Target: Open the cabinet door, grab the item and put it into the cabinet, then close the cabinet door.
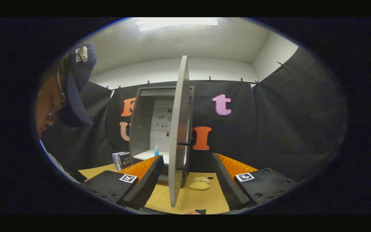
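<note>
Black-draped booth under a white ceiling, tan tabletop (201, 199) below. Gripper (188, 177) held low over the table, fingers spread wide apart, clamped on nothing. Between the fingers, closer to the left one: the free edge of the grey cabinet door (179, 129), swung out edge-on toward the camera, its lower corner hanging just above the tabletop. Bare table showing on both sides of that edge, more on the right. Just right of the door's foot, between the fingers and beyond their tips: a small yellowish plush toy (199, 184) lying on the table, apart from both fingers and from the door. Two dark handle mounts (184, 144) jutting from the door's right face. Beyond the left finger: the grey cabinet (140, 125) standing open, a white shelf (148, 155) inside carrying a small blue bottle (156, 150) near its front edge, open space above the shelf. Left of the cabinet, a blue-and-white box (121, 160) upright on the table. Far left, a person in a dark cap (77, 87) leaning in.
</note>
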